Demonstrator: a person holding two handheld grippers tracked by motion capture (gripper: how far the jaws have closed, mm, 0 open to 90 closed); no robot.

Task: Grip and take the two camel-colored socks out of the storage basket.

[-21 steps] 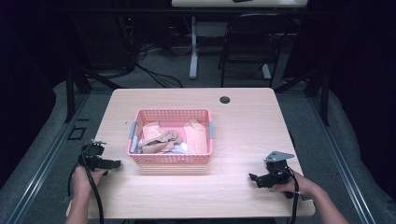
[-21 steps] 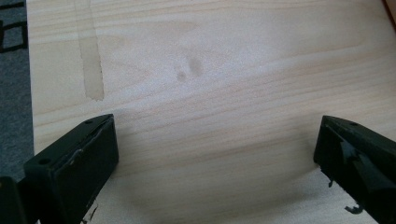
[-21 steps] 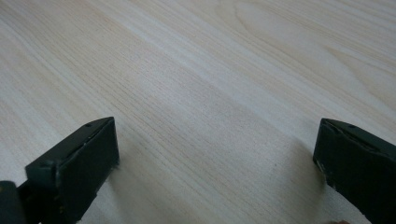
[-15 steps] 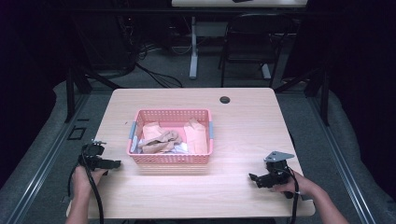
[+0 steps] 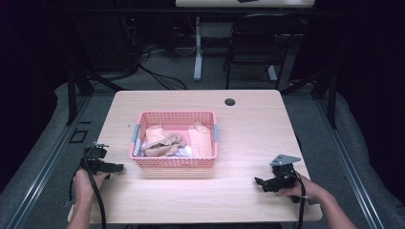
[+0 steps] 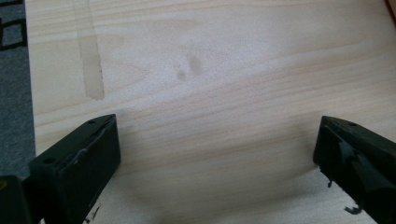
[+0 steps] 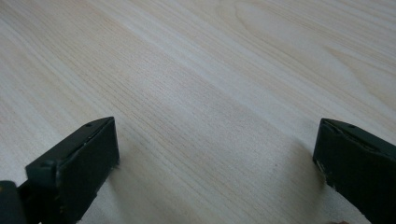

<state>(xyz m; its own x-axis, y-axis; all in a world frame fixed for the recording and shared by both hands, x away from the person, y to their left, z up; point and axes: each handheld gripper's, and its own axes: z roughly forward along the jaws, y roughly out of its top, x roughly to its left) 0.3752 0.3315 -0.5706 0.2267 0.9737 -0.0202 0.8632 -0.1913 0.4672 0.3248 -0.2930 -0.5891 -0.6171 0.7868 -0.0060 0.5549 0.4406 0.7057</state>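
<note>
Nothing moved since before: left gripper (image 5: 113, 167) and right gripper (image 5: 260, 182) flanking basket (image 5: 174, 162) on surface (image 5: 248, 129), fingers (image 6: 74, 158) apart, empty.

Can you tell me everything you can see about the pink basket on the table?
The pink basket is a shallow rectangular tray that looks like plastic, with walls of small mesh holes and a grey handle patch at each short end. It sits flat near the middle of the wooden table. Inside lie crumpled tan and peach pieces, maybe paper or cloth, over something white. Neither gripper touches it.
</note>
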